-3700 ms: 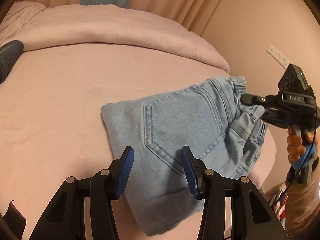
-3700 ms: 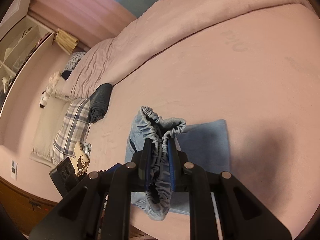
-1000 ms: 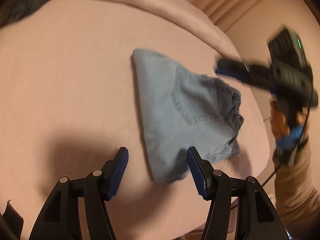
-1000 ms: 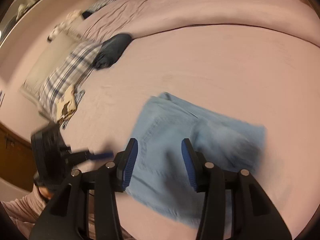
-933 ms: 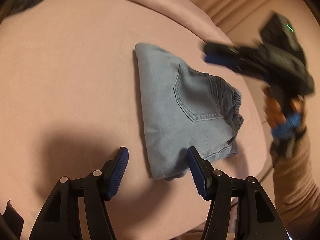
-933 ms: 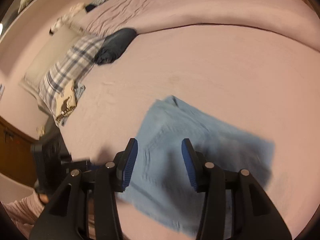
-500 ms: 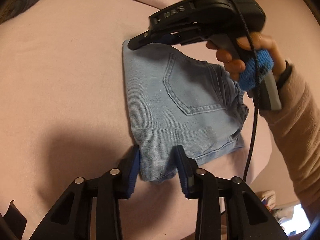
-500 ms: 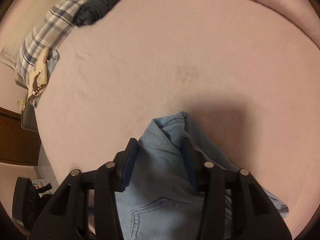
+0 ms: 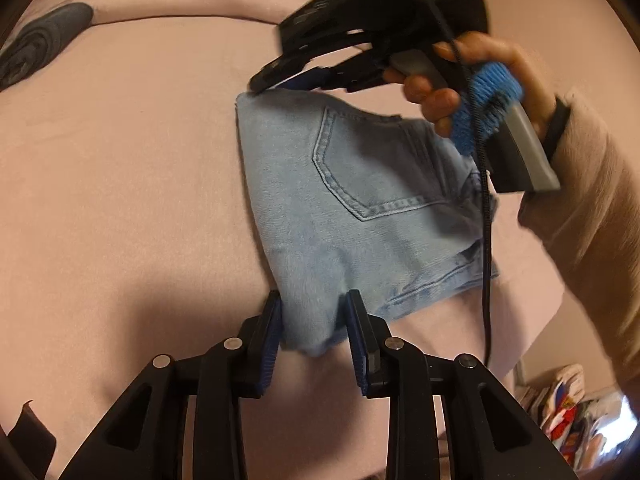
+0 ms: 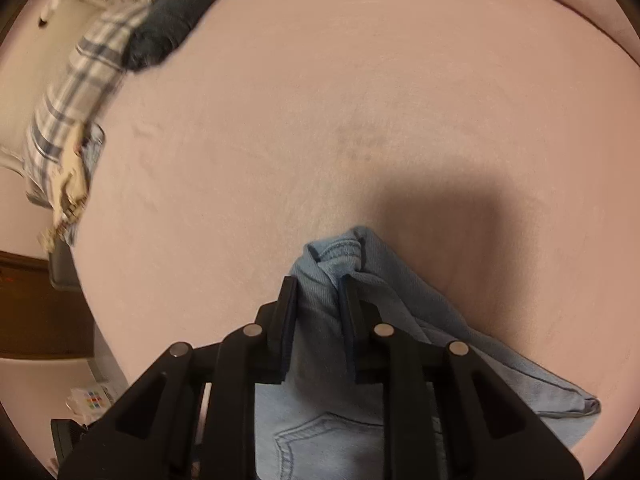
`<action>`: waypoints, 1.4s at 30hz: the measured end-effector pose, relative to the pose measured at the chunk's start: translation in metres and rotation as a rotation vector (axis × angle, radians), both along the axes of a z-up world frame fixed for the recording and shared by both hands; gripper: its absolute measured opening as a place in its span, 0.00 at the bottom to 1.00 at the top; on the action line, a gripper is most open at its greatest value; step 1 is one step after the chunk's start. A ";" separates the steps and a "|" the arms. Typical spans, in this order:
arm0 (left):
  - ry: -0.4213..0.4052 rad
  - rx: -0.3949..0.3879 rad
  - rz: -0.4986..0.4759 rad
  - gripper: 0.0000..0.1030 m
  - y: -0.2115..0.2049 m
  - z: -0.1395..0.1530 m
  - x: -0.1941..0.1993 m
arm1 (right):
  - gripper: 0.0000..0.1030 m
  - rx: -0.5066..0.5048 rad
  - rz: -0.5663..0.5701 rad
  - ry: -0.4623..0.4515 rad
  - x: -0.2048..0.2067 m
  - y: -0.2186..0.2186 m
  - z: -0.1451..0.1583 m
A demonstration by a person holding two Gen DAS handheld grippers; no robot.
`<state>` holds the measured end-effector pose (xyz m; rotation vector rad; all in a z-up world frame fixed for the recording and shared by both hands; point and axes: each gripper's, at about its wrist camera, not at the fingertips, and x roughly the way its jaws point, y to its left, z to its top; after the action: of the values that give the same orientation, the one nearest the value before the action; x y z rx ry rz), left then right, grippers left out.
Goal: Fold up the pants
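We are now gripping the pants (image 9: 352, 200) between the left gripper (image 9: 314, 322) jaws, while the right gripper (image 10: 318, 304) jaws are closing on the far corner (both previously apart), readying another fold.

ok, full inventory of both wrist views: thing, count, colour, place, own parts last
folded light-blue denim pants: one, light blue, on the bed near its edge, back pocket up
pink bed sheet: one, pink, covering the bed under the pants
dark rolled garment: one, dark grey-blue, far side of the bed
plaid pillow: one, white and blue check, beside the dark garment
left gripper: one, black with blue pads, clamped on the near corner of the pants
right gripper: one, black with blue pads, jaws closing on the far corner, fabric pinched between
hand: one, holding the right gripper, beige sleeve
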<state>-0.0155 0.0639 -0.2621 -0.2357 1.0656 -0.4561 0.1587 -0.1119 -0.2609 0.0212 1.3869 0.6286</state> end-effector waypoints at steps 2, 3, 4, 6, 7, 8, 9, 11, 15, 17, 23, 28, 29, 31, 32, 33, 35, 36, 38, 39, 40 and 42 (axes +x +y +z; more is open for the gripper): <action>-0.016 0.007 0.005 0.31 0.005 0.008 -0.005 | 0.24 0.050 -0.039 -0.049 -0.007 -0.013 0.019; -0.026 0.015 0.006 0.31 0.009 0.011 -0.004 | 0.25 0.073 -0.043 -0.083 -0.012 -0.019 0.031; -0.045 0.031 0.011 0.32 0.009 0.016 -0.004 | 0.25 0.095 -0.043 -0.110 -0.018 -0.026 0.043; -0.068 0.060 0.019 0.42 0.008 0.023 0.000 | 0.25 0.115 -0.047 -0.148 -0.027 -0.039 0.059; -0.078 0.067 0.025 0.45 0.006 0.025 0.002 | 0.27 0.118 -0.050 -0.169 -0.033 -0.046 0.066; -0.084 0.077 0.032 0.52 0.008 0.027 0.007 | 0.29 0.116 -0.054 -0.195 -0.041 -0.054 0.074; -0.089 0.092 0.040 0.55 0.003 0.029 0.009 | 0.32 0.103 -0.059 -0.216 -0.048 -0.061 0.079; -0.112 0.104 0.043 0.56 0.005 0.036 0.018 | 0.35 0.062 -0.069 -0.264 -0.065 -0.079 0.086; -0.167 0.152 0.028 0.62 0.012 0.050 0.034 | 0.36 -0.041 -0.090 -0.333 -0.095 -0.109 0.088; -0.186 0.179 0.017 0.62 0.004 0.050 0.046 | 0.36 -0.057 -0.109 -0.352 -0.111 -0.125 0.086; -0.191 0.256 -0.041 0.62 -0.020 0.031 0.072 | 0.33 -0.121 -0.105 -0.354 -0.152 -0.145 0.060; -0.089 0.295 -0.076 0.63 -0.030 -0.003 0.092 | 0.29 -0.164 -0.145 -0.271 -0.157 -0.150 0.023; -0.084 0.284 -0.071 0.64 -0.028 -0.003 0.095 | 0.30 -0.170 -0.141 -0.275 -0.157 -0.149 0.021; -0.065 0.263 -0.062 0.64 -0.024 -0.001 0.100 | 0.30 -0.195 -0.127 -0.281 -0.157 -0.145 0.019; -0.068 0.263 -0.061 0.64 -0.022 0.002 0.099 | 0.30 -0.203 -0.120 -0.287 -0.157 -0.143 0.019; -0.073 0.266 -0.056 0.64 -0.019 0.005 0.098 | 0.30 -0.201 -0.115 -0.288 -0.157 -0.144 0.020; -0.079 0.234 -0.035 0.64 -0.006 0.015 0.094 | 0.37 -0.158 -0.130 -0.242 -0.156 -0.152 0.023; -0.084 0.207 -0.028 0.64 0.001 0.019 0.091 | 0.35 -0.116 -0.162 -0.227 -0.156 -0.161 0.027; -0.080 0.158 -0.012 0.65 0.018 0.028 0.084 | 0.40 -0.011 -0.244 -0.235 -0.160 -0.184 0.036; -0.076 0.139 -0.004 0.70 0.024 0.030 0.083 | 0.47 0.044 -0.294 -0.235 -0.159 -0.197 0.040; -0.064 0.116 0.009 0.73 0.031 0.030 0.083 | 0.55 0.099 -0.344 -0.230 -0.158 -0.210 0.042; -0.027 0.054 0.035 0.76 0.043 0.027 0.083 | 0.62 0.191 -0.440 -0.192 -0.152 -0.234 0.038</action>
<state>0.0676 0.1070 -0.2356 -0.1998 1.0448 -0.3972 0.0067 -0.3464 -0.2231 0.3990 1.0849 0.3791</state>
